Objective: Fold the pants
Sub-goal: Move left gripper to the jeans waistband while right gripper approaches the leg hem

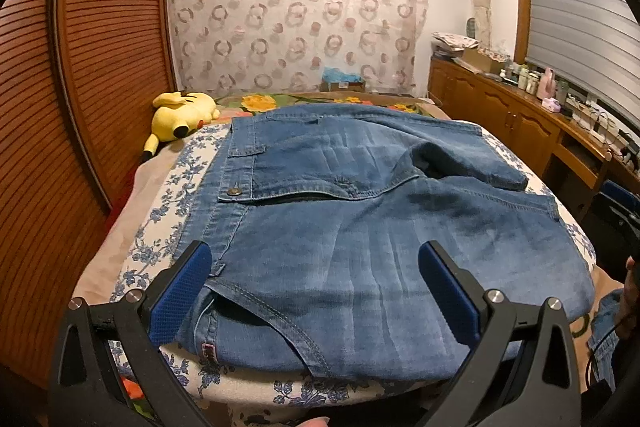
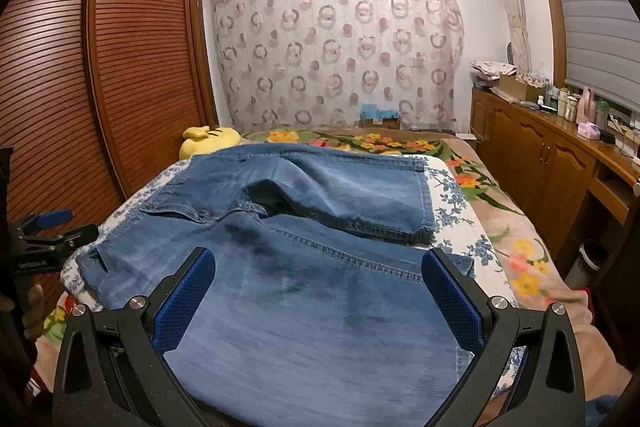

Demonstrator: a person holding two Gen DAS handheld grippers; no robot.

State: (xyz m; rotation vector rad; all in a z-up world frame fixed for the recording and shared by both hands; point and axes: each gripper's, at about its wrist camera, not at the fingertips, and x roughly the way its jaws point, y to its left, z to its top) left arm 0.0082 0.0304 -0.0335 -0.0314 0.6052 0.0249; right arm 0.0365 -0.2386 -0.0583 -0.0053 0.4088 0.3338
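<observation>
Pants (image 1: pixel 360 227) lie folded on the bed (image 1: pixel 168 195); left gripper (image 1: pixel 316 291) and right gripper (image 2: pixel 318 301) gape apart.

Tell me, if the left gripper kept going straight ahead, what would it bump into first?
Most likely the jeans: the open left gripper already straddles their near edge, though its height above them is unclear.

No legible text anywhere.

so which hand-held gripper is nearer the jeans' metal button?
Left. The left hand-held gripper is open at the waistband end, just short of the metal button; the right hand-held gripper is open over the leg end.
</observation>
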